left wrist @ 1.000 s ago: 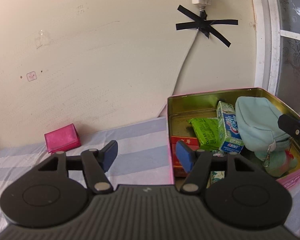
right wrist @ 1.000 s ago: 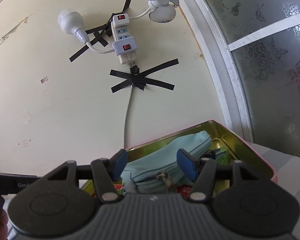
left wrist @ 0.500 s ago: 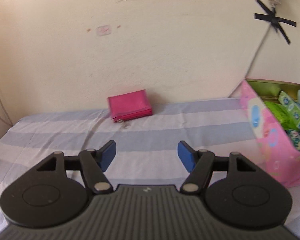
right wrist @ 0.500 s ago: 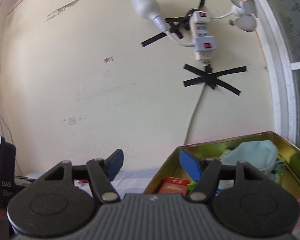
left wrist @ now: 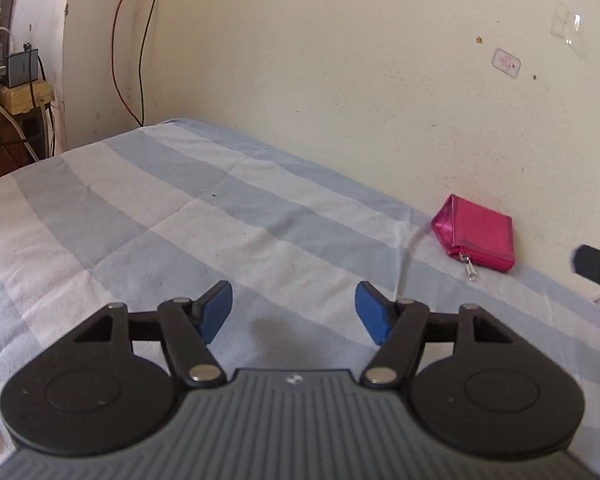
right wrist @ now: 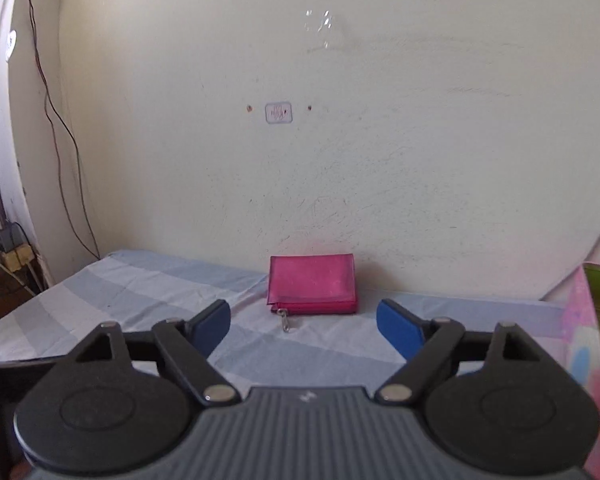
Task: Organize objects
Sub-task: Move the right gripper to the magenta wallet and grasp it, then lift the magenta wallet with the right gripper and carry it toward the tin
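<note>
In the right wrist view the striped cloth (right wrist: 140, 300) lies bare from 6 to 12 o'clock up to the pink wallet (right wrist: 312, 285), which leans against the wall (right wrist: 380, 160). At 3 o'clock the pink tin (right wrist: 580, 320) blocks the way.

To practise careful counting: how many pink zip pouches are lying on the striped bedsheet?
1. The pink zip pouch lies on the striped bedsheet against the wall, straight ahead of the right gripper. Others may sit outside both views.
</note>
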`<state>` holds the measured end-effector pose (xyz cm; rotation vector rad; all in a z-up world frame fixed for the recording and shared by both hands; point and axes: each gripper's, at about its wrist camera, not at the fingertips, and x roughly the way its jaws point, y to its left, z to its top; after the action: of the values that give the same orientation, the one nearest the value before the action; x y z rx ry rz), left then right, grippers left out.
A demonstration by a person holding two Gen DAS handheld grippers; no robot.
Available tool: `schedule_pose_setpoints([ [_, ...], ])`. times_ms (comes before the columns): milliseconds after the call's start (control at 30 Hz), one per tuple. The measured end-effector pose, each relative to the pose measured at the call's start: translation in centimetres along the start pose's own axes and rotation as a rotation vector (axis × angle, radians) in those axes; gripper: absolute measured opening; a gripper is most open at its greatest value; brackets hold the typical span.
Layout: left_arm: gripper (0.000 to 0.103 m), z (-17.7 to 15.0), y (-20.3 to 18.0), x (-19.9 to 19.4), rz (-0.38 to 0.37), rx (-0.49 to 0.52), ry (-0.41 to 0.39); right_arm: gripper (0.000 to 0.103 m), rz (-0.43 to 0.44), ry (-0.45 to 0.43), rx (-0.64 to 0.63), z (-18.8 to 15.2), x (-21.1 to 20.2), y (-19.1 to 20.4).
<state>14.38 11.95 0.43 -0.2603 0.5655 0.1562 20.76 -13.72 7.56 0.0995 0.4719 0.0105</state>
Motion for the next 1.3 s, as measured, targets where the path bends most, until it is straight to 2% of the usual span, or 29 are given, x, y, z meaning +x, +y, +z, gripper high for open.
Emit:
schedule_pose_setpoints([
  [67,0.07,0.1,0.2,-0.1,-0.016,-0.019,0.01,0.102,0.008,0.046,0.016,0.3,4.0,0.8],
  [133,0.07,0.2,0.3,0.0,-0.041,-0.04,0.032,0.103,0.01,0.103,0.005,0.4,8.0,1.5],
  [300,0.07,0.3,0.6,0.6,-0.09,-0.081,0.09,0.103,-0.15,0.151,-0.048,0.7,14.9,2.0],
  [433,0.07,0.2,0.7,0.9,-0.141,-0.117,0.132,0.103,-0.111,0.192,0.083,1.3,17.4,0.2],
  [600,0.071,0.0,0.4,0.5,-0.165,-0.117,0.144,0.103,-0.032,0.238,0.224,1.0,18.7,-1.7],
  [733,0.072,0.0,0.4,0.3,-0.172,-0.125,0.148,0.103,0.022,0.202,0.257,0.1,17.9,-1.6],
  [900,0.074,-0.1,0.2,0.3,-0.172,-0.118,0.151,0.103,-0.033,0.198,0.198,-0.6,18.0,-0.5],
  [967,0.075,-0.1,0.3,0.3,-0.172,-0.116,0.15,0.103,-0.028,0.188,0.197,-0.8,17.8,-0.4],
  [1200,0.075,-0.2,0.1,0.3,-0.164,-0.103,0.147,0.103,-0.103,0.259,0.079,-1.5,18.8,1.1],
  [1300,0.075,-0.2,0.1,0.3,-0.16,-0.096,0.144,0.101,-0.11,0.261,0.066,-2.0,18.6,1.2],
])
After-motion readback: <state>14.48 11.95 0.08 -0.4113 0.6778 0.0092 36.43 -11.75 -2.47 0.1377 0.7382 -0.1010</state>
